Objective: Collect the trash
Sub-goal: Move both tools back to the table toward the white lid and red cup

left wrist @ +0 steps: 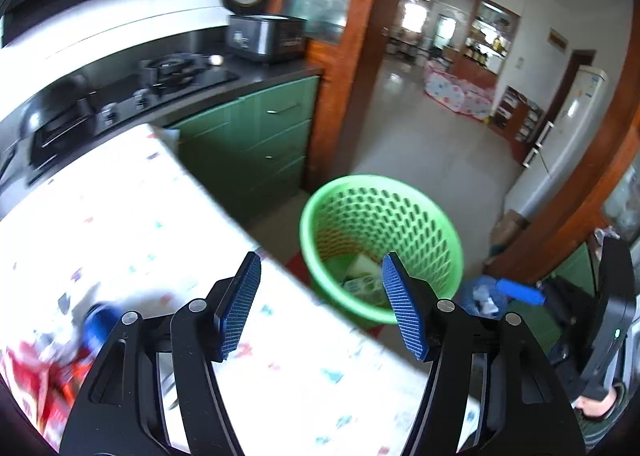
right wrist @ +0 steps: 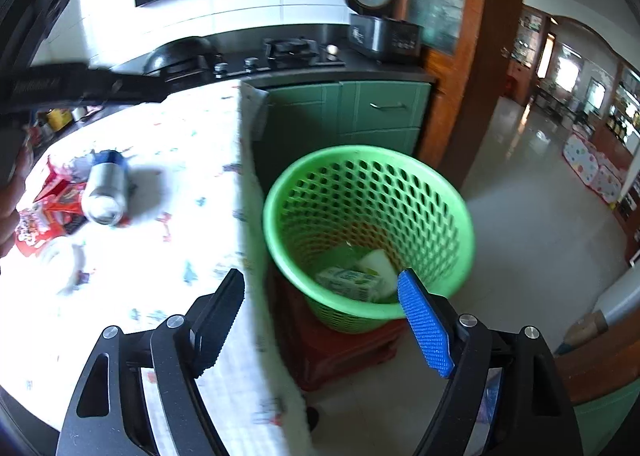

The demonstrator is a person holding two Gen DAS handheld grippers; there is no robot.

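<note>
A round green plastic basket with perforated walls (right wrist: 368, 191) is seen on the floor, set on a low red stool (right wrist: 352, 348) just beside the edge of a table covered with a white patterned cloth (right wrist: 180, 159). Two pieces of trash are seen inside the basket: a small green-and-white carton (right wrist: 348, 282) lying on the bottom and a pale crumpled piece (right wrist: 378, 262) touching it.

On the cloth, well to the left of the basket, one silver drink can with a blue band (right wrist: 105, 191) is seen lying on its side, touching a heap of red snack wrappers (right wrist: 44, 215); their number cannot be told through the blur. A clear crumpled wrapper (right wrist: 60, 256) lies near them.

Behind the basket stand green cabinet drawers (right wrist: 384, 111), a black gas hob (right wrist: 280, 51) and one open grey rice cooker (right wrist: 380, 31). A wooden door frame (right wrist: 472, 75) stands to the basket's right.

The left gripper (left wrist: 320, 304) is held released over the table edge, nothing between its blue pads. The right gripper (right wrist: 320, 320) is likewise held apart and empty, straddling the cloth's edge and the basket.
</note>
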